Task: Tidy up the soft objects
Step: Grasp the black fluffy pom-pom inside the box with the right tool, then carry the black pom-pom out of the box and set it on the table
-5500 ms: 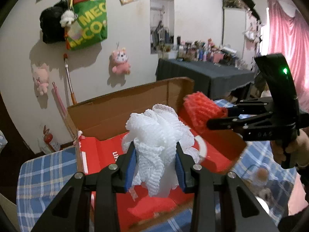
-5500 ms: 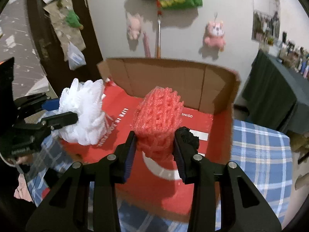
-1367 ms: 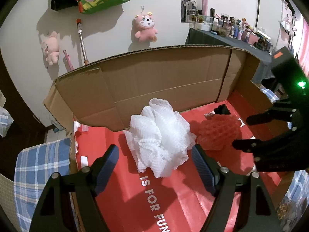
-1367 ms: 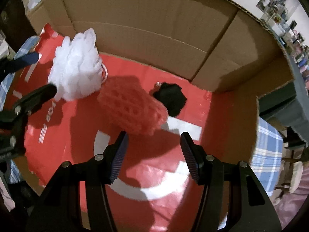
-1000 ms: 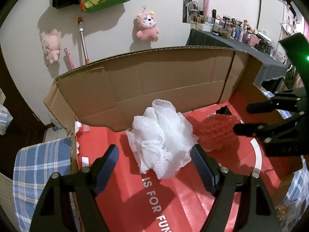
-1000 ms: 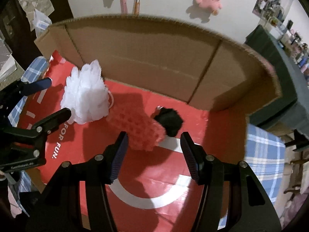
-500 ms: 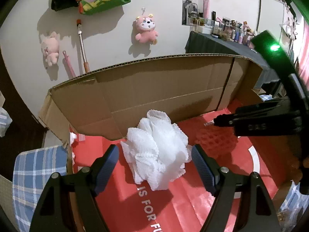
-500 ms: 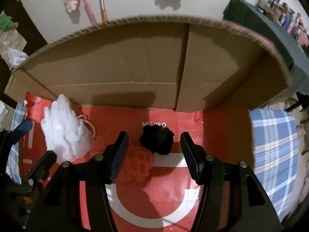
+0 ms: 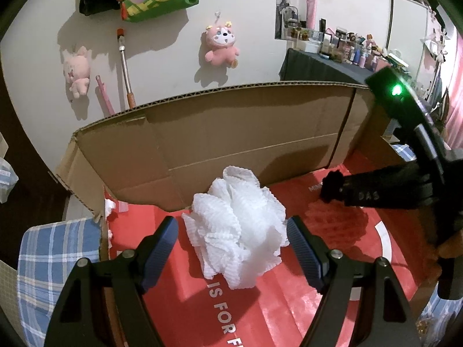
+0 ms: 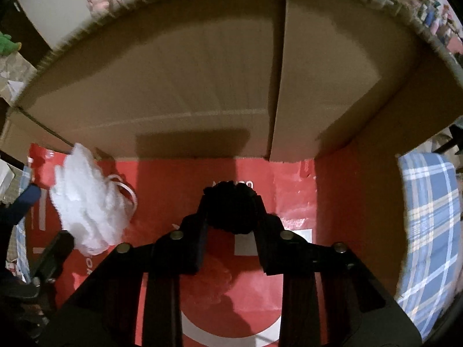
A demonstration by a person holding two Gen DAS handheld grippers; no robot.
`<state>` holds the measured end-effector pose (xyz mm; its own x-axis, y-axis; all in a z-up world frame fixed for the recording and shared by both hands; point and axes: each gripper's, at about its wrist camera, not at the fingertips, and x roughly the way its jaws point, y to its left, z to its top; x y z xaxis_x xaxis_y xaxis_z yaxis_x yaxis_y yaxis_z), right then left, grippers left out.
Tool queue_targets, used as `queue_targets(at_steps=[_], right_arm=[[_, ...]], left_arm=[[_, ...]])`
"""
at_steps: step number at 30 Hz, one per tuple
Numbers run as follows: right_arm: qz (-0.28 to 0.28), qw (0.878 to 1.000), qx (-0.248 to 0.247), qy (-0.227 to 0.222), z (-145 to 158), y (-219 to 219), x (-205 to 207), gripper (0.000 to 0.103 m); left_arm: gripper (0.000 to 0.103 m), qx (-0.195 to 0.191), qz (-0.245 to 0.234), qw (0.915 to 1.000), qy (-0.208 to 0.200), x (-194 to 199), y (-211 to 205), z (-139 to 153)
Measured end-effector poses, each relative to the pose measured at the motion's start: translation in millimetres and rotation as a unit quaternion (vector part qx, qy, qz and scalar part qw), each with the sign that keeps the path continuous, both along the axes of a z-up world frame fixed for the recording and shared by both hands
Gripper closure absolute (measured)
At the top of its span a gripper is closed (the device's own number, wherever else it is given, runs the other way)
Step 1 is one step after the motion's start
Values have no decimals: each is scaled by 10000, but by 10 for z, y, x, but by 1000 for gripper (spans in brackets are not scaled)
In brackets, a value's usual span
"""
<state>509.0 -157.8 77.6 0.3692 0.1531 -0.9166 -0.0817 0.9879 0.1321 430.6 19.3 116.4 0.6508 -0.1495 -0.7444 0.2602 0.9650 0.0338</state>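
Pale wall hung with plush toys behind, and up front a cardboard box (image 9: 231,133) with a red liner (image 9: 260,312) on a blue-checked tabletop (image 9: 52,254). The left hand-held gripper (image 9: 231,243) sits released, jaws wide either side of the white mesh pouf (image 9: 240,231). The right hand-held gripper (image 10: 231,217) has just been closing, and it's clamped on the black pouf (image 10: 231,205) near the back wall.

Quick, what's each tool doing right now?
Left tool: open, straddling the white pouf.
Right tool: jaws just closed on the black pouf.
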Motion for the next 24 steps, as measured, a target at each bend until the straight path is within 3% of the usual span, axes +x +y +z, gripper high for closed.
queue_targets(at_steps=[6, 11, 15, 20, 24], right_arm=[[88, 9993, 117, -351, 329, -68, -245, 77], [273, 9965, 275, -746, 752, -178, -749, 77], [400, 9925, 379, -1093, 1023, -157, -1218, 77], [630, 9838, 463, -1612, 1428, -212, -2014, 77], [810, 9767, 520, -1916, 1544, -239, -2566, 77]], left_arm=[[24, -77, 68, 9999, -110, -145, 22, 155], [23, -235, 107, 9992, -308, -465, 90, 401], [22, -414, 172, 9973, -588, -862, 153, 650], [13, -671, 209, 9922, -1027, -1495, 224, 941], [6, -707, 168, 9877, -1382, -1995, 222, 1093]])
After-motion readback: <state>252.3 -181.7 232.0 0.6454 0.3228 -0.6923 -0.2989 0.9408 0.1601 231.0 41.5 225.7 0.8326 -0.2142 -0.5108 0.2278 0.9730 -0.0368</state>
